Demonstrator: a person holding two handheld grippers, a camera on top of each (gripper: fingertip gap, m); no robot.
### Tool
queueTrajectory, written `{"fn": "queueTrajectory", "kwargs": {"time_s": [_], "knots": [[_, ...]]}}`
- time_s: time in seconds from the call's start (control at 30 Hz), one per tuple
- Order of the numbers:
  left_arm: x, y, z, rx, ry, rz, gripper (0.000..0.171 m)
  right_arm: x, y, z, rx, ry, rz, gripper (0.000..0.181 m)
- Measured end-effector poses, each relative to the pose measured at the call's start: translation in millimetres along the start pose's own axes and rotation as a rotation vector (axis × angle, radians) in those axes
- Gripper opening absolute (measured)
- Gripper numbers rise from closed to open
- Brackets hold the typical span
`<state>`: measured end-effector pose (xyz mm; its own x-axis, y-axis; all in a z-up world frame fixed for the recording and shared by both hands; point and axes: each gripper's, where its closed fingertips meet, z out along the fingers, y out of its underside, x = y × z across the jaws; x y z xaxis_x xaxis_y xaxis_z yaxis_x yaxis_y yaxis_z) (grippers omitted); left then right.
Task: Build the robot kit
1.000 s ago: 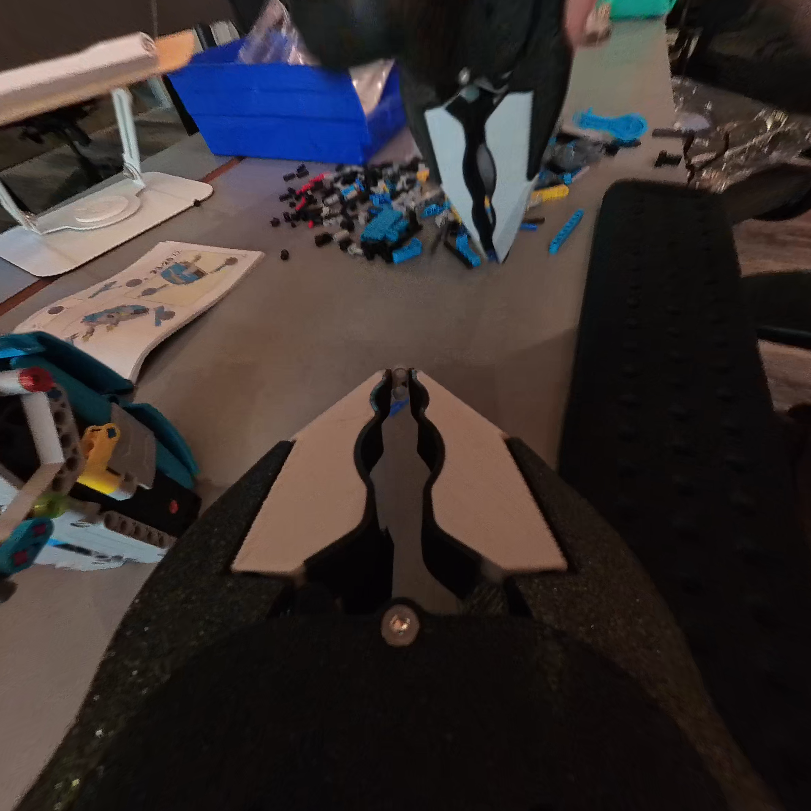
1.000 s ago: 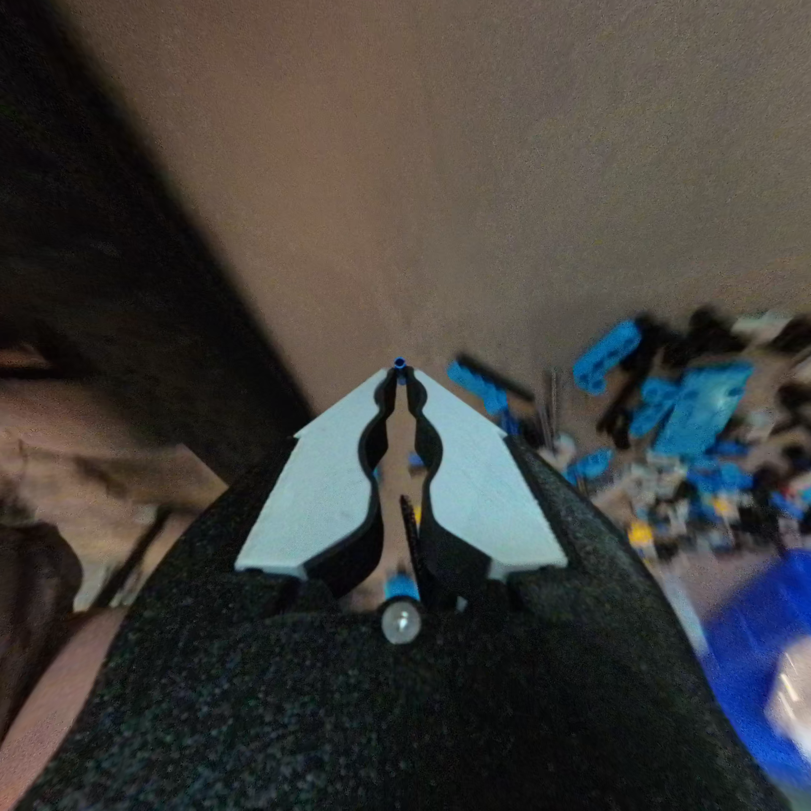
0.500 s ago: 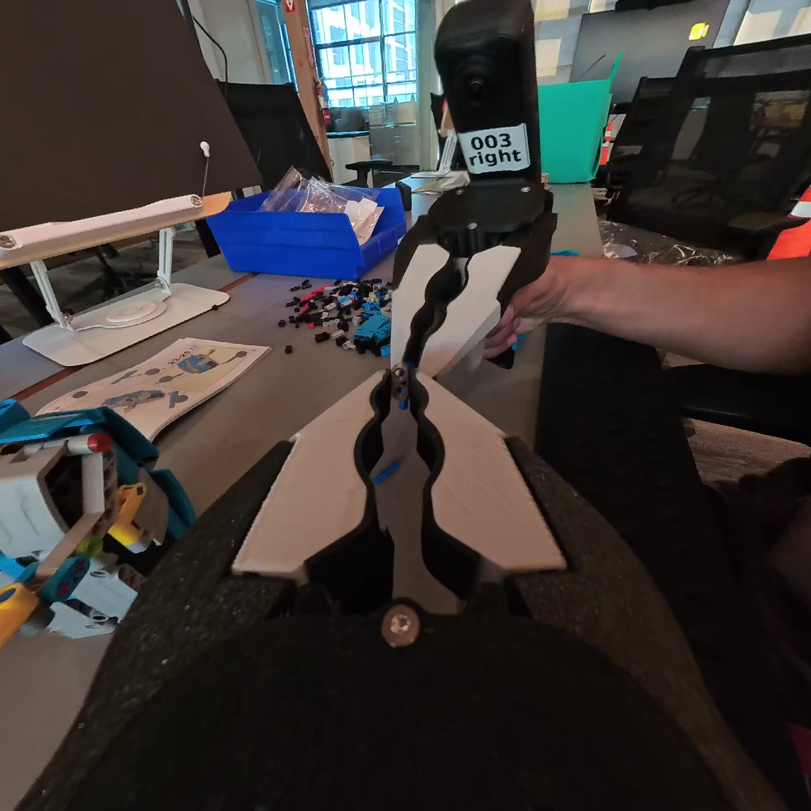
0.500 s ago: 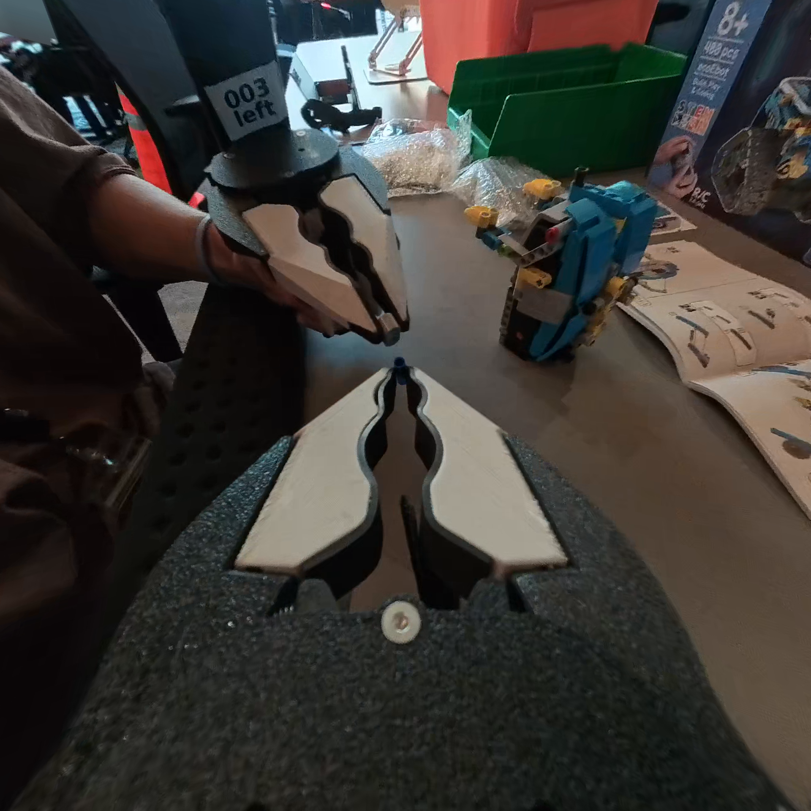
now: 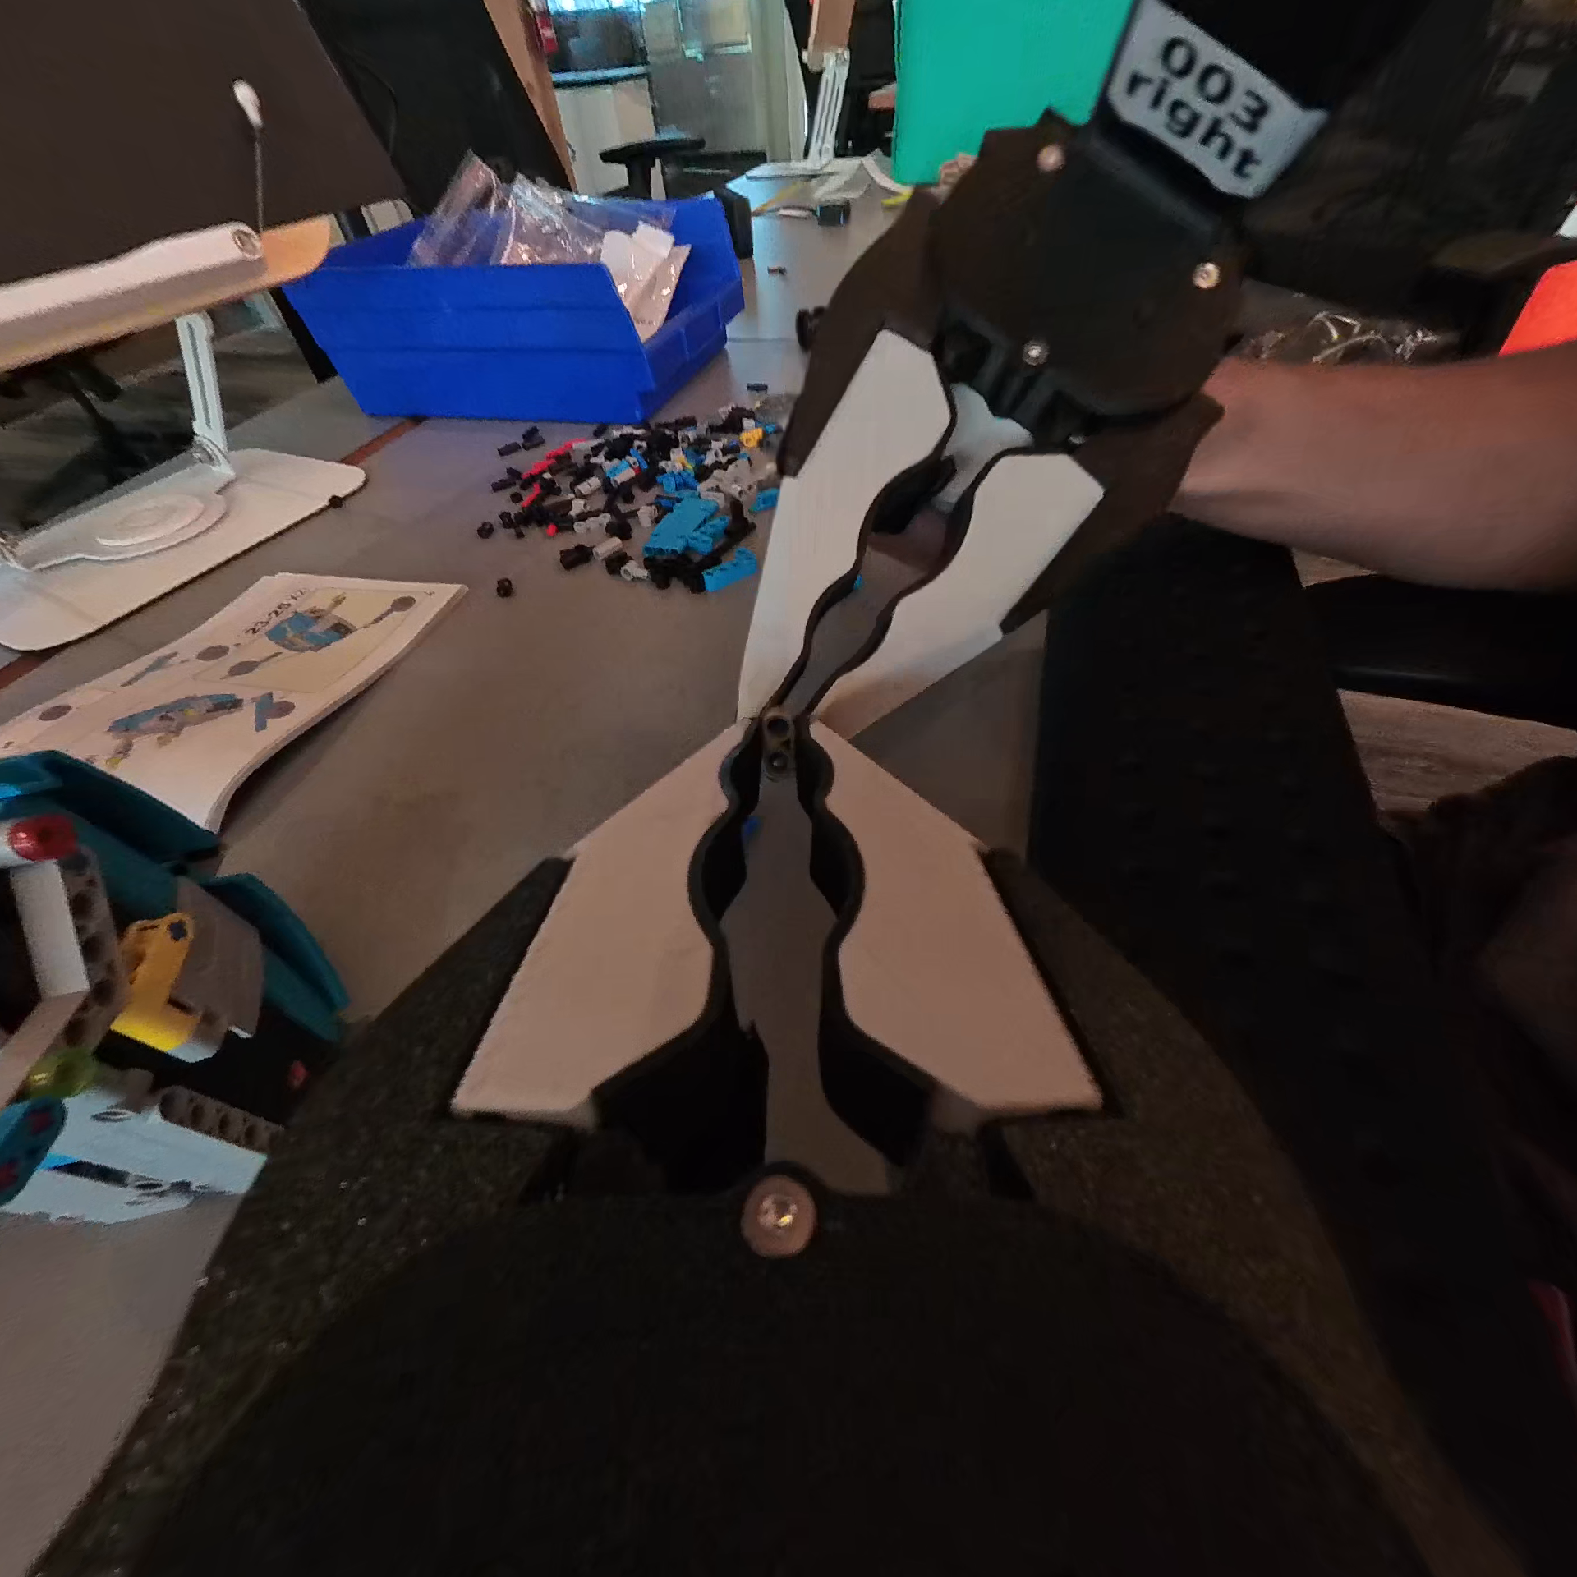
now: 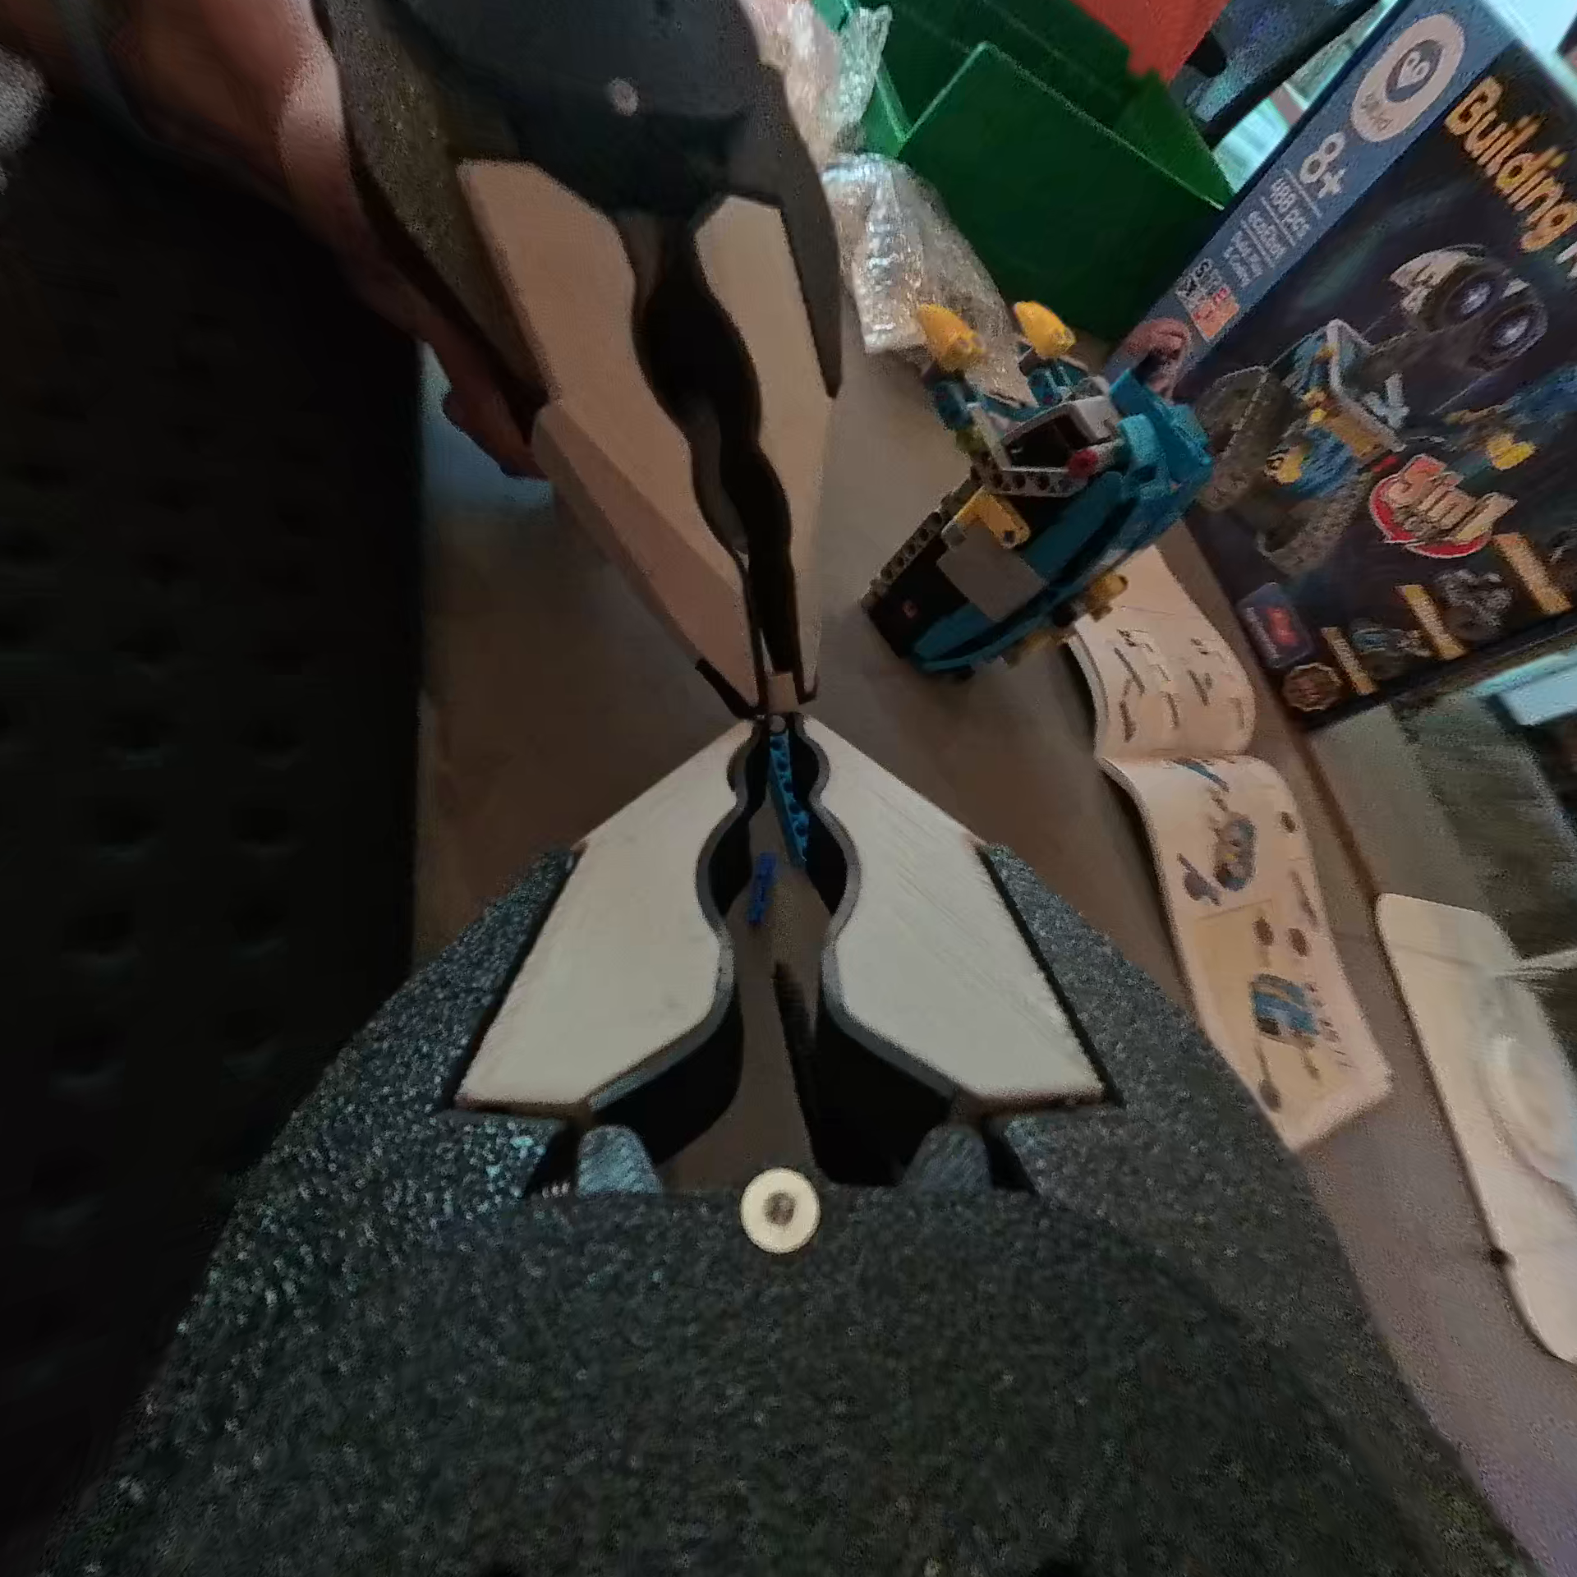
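The left gripper (image 5: 778, 751) is clamped on a small dark pin-holed piece (image 5: 776, 744) at its tips. The right gripper (image 6: 778, 734) is pinched on a slim blue beam (image 6: 787, 802), and a loose blue bit (image 6: 762, 887) shows between its fingers. Half a second ago the two sets of tips stood a little apart; now they meet tip to tip above the grey table (image 5: 478, 768), so the two held pieces look to be touching, though whether they have joined cannot be told. Left of the meeting tips stands the blue brick model (image 5: 128, 964), then the open instruction booklet (image 5: 230, 674). Beyond the tips lies the scattered brick pile (image 5: 648, 503), and farthest the blue bin (image 5: 512, 341).
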<state>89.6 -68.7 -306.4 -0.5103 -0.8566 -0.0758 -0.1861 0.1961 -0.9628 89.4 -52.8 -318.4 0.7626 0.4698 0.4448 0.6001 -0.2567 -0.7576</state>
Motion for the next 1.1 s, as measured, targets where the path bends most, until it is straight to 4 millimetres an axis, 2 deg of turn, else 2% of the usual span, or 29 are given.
{"fn": "queueTrajectory", "kwargs": {"time_s": [0.1, 0.27, 0.37, 0.5, 0.6, 0.73, 0.9, 1.1], "knots": [[-1.5, -1.3, -2.1, 0.010, 0.024, -0.049, 0.007, 0.4, -0.1, 0.8, 0.021, 0.042, -0.014, 0.005], [-18.8, -10.5, -13.2, 0.082, -0.008, -0.127, 0.007, 18.8, -8.3, -15.3, 0.205, 0.004, 0.252, 0.004], [-12.3, -17.6, -14.3, 0.119, 0.010, -0.093, 0.007, 21.9, -11.8, -19.5, 0.263, -0.014, 0.303, 0.004], [5.1, -19.2, -9.8, 0.119, 0.073, -0.070, 0.007, 15.8, -7.2, -9.6, 0.176, 0.091, 0.077, 0.004], [9.7, -13.0, -6.6, 0.083, 0.111, -0.100, 0.007, 11.8, -13.1, -8.2, 0.142, 0.214, -0.170, 0.004], [12.3, -11.7, -6.7, 0.079, 0.181, -0.197, 0.007, 8.7, -14.7, -10.0, 0.105, 0.313, -0.381, 0.005], [7.1, -11.8, -7.4, 0.083, 0.178, -0.246, 0.007, 11.5, -14.4, -9.6, 0.066, 0.397, -0.527, 0.004], [4.8, -6.4, -6.3, 0.056, 0.174, -0.255, 0.007, 10.4, -10.5, -5.1, 0.027, 0.419, -0.590, 0.004]]}}
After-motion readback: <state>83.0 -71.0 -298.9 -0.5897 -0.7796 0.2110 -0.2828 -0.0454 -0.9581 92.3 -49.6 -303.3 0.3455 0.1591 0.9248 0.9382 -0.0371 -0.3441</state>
